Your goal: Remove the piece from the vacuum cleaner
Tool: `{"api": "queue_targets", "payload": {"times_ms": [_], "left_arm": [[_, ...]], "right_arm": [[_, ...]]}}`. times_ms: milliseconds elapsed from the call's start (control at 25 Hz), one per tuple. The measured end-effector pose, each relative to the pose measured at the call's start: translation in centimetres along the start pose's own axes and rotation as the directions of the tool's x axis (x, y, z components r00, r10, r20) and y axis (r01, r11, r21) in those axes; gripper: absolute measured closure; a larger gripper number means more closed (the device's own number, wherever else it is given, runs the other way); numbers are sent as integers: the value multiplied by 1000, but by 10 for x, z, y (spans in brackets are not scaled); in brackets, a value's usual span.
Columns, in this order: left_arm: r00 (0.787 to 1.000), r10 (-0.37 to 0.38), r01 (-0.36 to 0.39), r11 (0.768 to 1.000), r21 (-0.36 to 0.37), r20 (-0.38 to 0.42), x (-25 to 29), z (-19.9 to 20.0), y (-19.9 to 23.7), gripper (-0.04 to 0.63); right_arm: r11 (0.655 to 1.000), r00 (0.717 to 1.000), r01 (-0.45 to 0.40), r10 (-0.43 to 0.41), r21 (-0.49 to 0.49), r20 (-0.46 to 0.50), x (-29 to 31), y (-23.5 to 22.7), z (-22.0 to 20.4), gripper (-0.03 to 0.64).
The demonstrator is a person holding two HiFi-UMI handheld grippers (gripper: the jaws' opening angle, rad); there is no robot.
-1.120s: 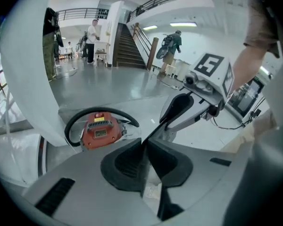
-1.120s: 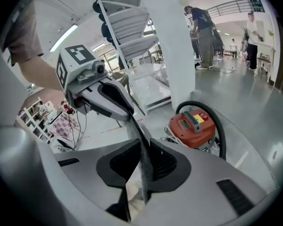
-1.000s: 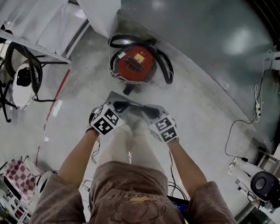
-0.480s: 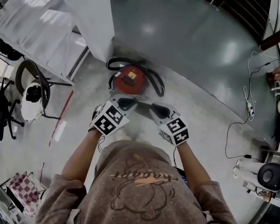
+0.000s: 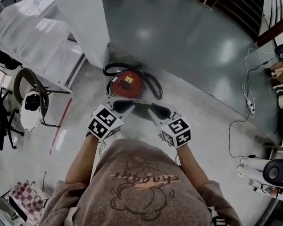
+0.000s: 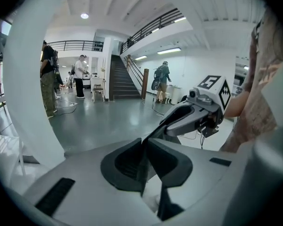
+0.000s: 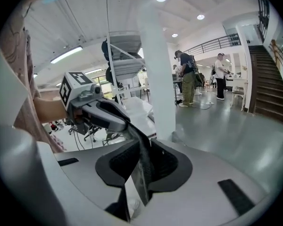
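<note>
Your left gripper [image 6: 144, 142] is pinched narrow on 1 end of the thin grey piece [image 7: 140, 175]. Your right gripper [image 7: 142, 145] grips the other end, its jaws having just opened slightly. The piece hangs between them, off the red vacuum cleaner [image 5: 128, 84] on the floor [image 5: 203, 55].

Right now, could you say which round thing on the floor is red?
The vacuum cleaner, ringed by black hose; the left one is white, the right one black.

Vacuum cleaner [image 5: 128, 83]: round red canister (yellow patch on top), upright on the floor [image 5: 193, 46] at the foot of the white pillar [image 5: 82, 18], black hose [image 5: 154, 83] looped round it. Piece [image 7: 140, 173]: thin, grey, sheet-like, raised clear of the cleaner, farther from the pillar.
</note>
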State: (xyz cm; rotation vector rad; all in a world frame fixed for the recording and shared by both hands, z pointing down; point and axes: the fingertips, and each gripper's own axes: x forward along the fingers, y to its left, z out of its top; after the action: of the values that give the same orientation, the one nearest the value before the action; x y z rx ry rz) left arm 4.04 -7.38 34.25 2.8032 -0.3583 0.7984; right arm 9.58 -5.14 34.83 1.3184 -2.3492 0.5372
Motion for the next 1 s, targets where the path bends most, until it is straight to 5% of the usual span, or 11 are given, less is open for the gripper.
{"api": "queue_targets", "payload": {"times_ms": [1000], "left_arm": [[994, 86, -81, 994, -69, 66, -9, -20, 25, 557]], "right_arm": [[999, 999, -25, 24, 43, 38, 33, 6, -4, 555]]}}
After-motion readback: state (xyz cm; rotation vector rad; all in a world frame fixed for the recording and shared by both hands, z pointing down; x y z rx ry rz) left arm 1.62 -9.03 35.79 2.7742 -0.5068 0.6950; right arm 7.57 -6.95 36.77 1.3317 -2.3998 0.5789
